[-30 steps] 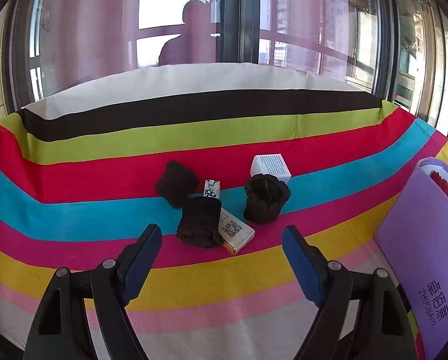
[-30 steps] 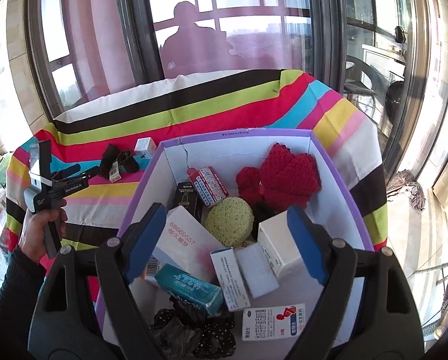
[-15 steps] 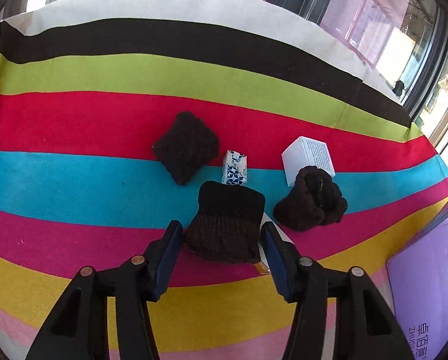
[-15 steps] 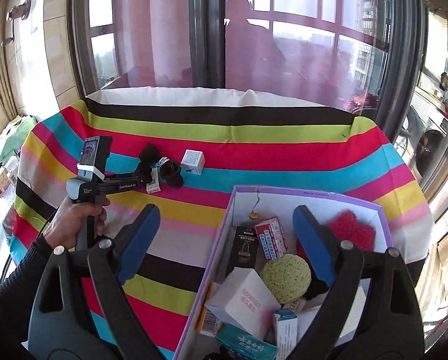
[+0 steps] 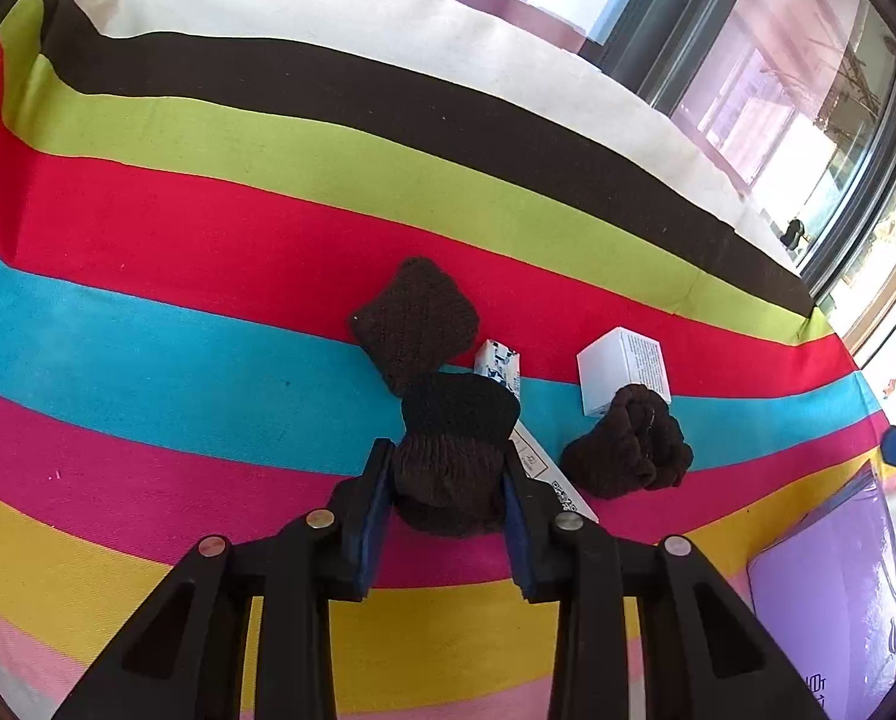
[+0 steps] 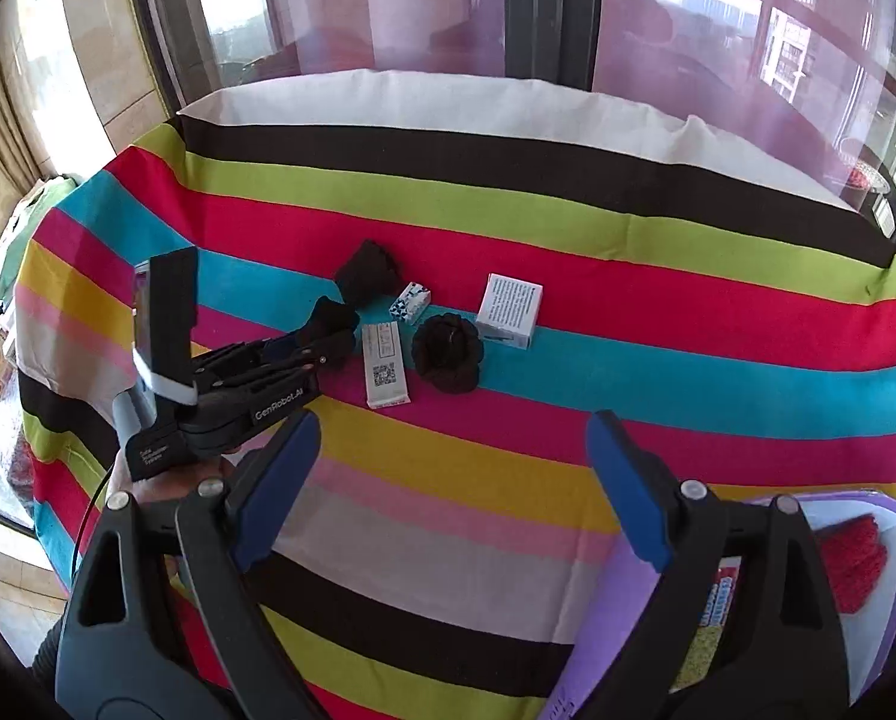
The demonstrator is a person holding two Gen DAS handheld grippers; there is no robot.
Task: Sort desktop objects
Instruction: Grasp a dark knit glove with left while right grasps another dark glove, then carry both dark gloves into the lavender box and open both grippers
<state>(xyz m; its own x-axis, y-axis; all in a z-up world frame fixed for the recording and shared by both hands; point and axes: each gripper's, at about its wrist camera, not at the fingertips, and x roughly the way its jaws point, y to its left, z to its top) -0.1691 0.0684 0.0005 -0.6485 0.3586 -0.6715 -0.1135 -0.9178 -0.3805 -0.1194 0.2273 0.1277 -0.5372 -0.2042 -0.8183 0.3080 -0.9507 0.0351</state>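
left gripper (image 5: 445, 483): jaws just closing, clamped on dark knitted piece (image 5: 451, 450) beside QR-code box (image 6: 385, 372) | right gripper (image 6: 451, 489): wide open, empty

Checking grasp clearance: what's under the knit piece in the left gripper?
A QR-coded box lies partly under the knit piece; its far end is covered. The left gripper, jaws just closing, pinches the knit.

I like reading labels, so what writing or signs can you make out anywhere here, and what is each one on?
"GenRobot.AI": on the side of the left gripper, seen from the right wrist.
A square scan code, no readable words: on the long white box.
Small print, too fine to read: on the white cube box.
White characters, cut off and unreadable: on the purple storage box.
A small white label, too blurred to read: on the left gripper's handle.
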